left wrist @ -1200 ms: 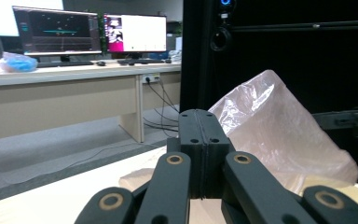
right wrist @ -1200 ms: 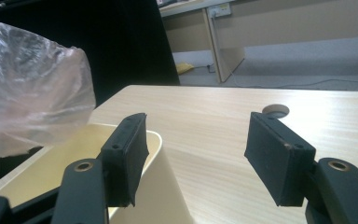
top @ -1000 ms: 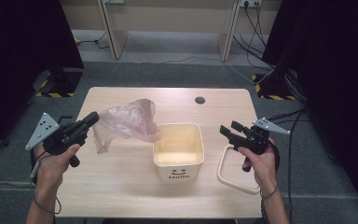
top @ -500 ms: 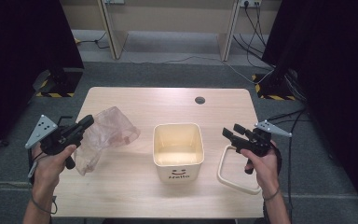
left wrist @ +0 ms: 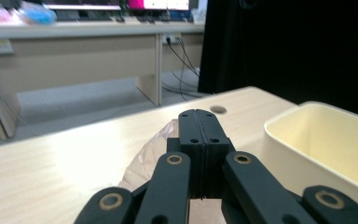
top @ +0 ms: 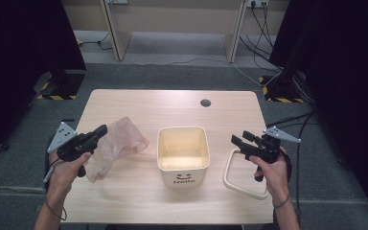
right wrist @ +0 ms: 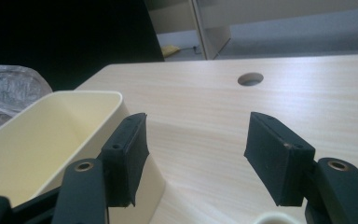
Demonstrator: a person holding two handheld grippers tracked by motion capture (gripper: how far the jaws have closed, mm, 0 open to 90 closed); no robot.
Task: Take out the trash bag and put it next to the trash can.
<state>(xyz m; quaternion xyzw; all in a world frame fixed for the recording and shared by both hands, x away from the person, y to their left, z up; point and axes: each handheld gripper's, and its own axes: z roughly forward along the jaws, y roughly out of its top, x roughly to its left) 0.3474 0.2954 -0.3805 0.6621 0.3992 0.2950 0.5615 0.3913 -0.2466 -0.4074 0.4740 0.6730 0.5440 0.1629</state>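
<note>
Lowered since a second ago, the left gripper (top: 100, 130) now holds the bag (top: 117, 146) against the table (top: 172, 103) near its left edge, jaws pinched tight on the film. It is clear, crumpled, faintly pink plastic. Right of the bin (top: 183, 154), the right gripper (top: 236, 140) hovers half open, empty.

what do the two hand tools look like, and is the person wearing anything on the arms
Both tools, left tool and right tool, are black, with linked arms joined by brass-coloured rivets and flat ridged pads. Each carries a grey three-cornered plate on top and trails a cable. The forearms are bare, with no sleeves; a thin band circles the right wrist.
</note>
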